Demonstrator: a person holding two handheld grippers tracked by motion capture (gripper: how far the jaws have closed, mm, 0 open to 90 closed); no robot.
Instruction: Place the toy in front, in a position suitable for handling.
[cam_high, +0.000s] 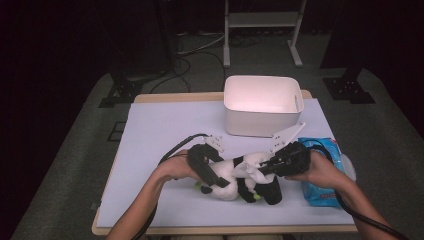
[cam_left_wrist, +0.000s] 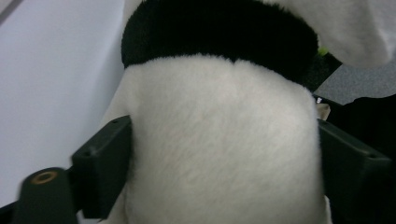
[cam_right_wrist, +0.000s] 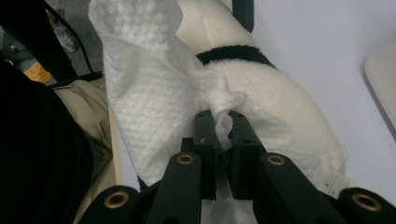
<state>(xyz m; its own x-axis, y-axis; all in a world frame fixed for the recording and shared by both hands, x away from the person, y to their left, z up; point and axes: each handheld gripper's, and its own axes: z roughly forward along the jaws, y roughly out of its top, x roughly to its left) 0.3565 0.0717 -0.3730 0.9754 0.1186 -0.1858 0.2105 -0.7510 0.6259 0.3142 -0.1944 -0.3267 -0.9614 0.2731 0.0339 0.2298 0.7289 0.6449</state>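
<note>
High view hides the panda's (cam_high: 235, 177) face (grippers cover it).

I have the left gripper (cam_left_wrist: 224, 154) around the panda (cam_left_wrist: 219, 140), one black jaw at each side of its white furry body, both touching the fur; a black band crosses the plush above, and the pale table (cam_left_wrist: 51, 74) lies left

- Open counter (cam_high: 160, 130) left of and behind plush panda (cam_high: 235, 182).
- White bin (cam_high: 262, 105) blocks far centre.
- Blue wipes pack (cam_high: 325, 172) crowds right edge, beside right hand (cam_high: 320, 170).
</note>
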